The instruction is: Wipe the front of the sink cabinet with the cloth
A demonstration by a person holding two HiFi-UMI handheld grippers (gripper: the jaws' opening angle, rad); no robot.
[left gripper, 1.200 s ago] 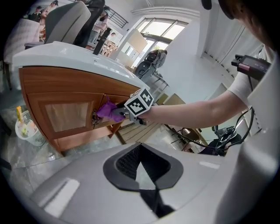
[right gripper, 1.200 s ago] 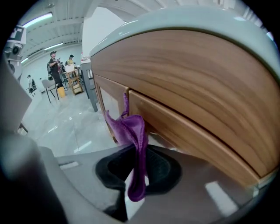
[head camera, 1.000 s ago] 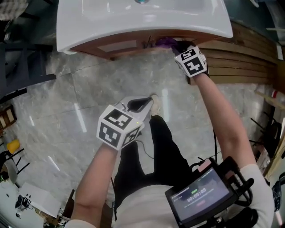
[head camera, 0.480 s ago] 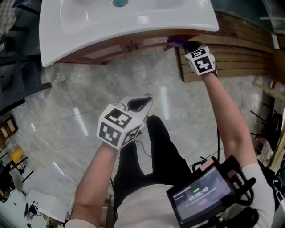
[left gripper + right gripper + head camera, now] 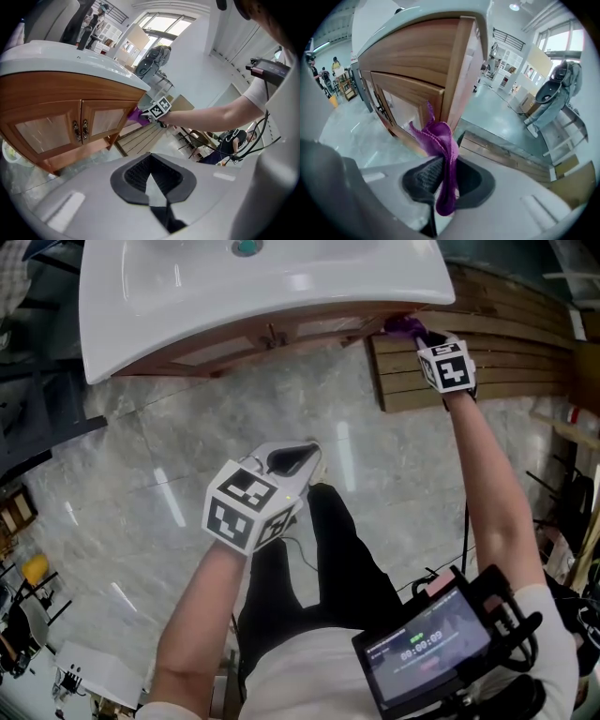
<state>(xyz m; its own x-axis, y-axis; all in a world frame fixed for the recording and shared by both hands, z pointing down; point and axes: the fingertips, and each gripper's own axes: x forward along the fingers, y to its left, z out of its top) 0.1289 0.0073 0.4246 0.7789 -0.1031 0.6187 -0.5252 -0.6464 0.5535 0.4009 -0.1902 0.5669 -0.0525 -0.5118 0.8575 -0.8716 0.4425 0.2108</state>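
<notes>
The sink cabinet (image 5: 281,334) is brown wood with two doors under a white basin (image 5: 262,282). My right gripper (image 5: 424,334) is shut on a purple cloth (image 5: 405,326), which presses against the cabinet's right front corner. In the right gripper view the cloth (image 5: 440,145) hangs from the jaws against the wooden corner post (image 5: 457,75). My left gripper (image 5: 298,460) hangs low over the floor, away from the cabinet, jaws together with nothing held. In the left gripper view the cabinet doors (image 5: 70,126) and the cloth (image 5: 136,116) show at a distance.
A grey marbled floor (image 5: 141,484) spreads below. A slatted wooden pallet (image 5: 506,362) lies right of the cabinet. The person's dark trouser legs (image 5: 328,559) are under the left gripper. A screen device (image 5: 436,643) sits on the right forearm. Shelves and clutter line the left edge.
My right gripper has slid the cloth rightward along the cabinet front, from near the door middle to its right corner. The left gripper has stayed put.
</notes>
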